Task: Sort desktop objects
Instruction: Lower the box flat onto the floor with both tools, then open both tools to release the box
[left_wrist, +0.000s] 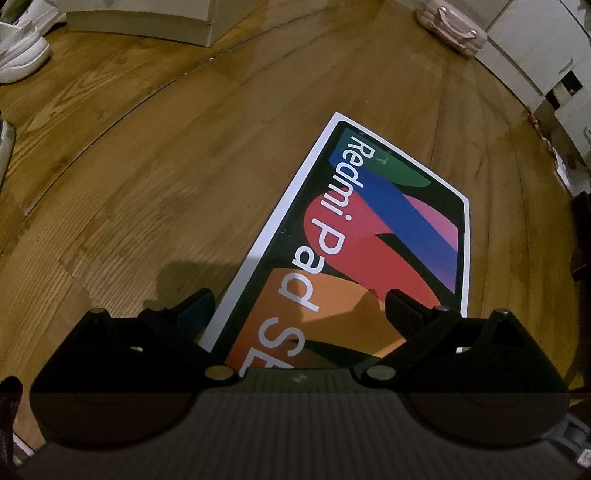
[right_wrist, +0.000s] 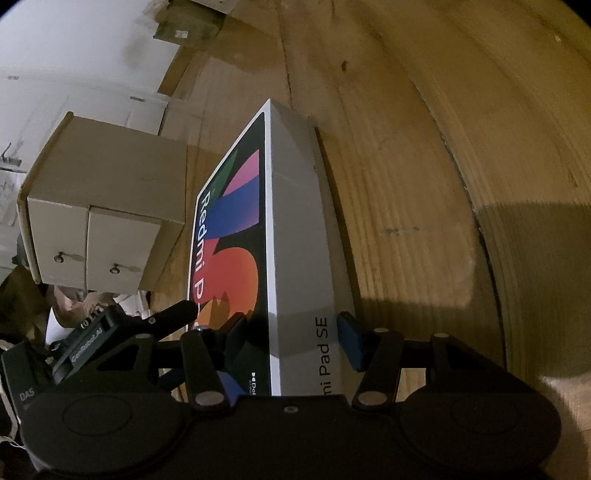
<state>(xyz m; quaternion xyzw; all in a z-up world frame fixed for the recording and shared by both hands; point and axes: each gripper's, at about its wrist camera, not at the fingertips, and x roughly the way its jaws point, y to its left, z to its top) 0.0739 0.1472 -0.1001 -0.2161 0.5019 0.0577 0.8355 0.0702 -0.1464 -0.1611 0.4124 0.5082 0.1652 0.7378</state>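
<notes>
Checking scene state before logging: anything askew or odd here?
Yes: the Redmi Pad SE box stands on its narrow edge rather than flat, straddled by the right gripper. The left gripper hovers open at its printed face. No damage or spills visible.

I see the tablet box flat on the wooden floor, my right gripper straddling its near edge, cardboard drawers to its left.

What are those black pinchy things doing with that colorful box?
A person is working two tongs around a Redmi Pad SE box on the wooden surface. The right tongs straddle the box's thickness; whether they pinch it is unclear. The left tongs hover open over its colorful lid. A small cardboard drawer box sits beside it.
</notes>
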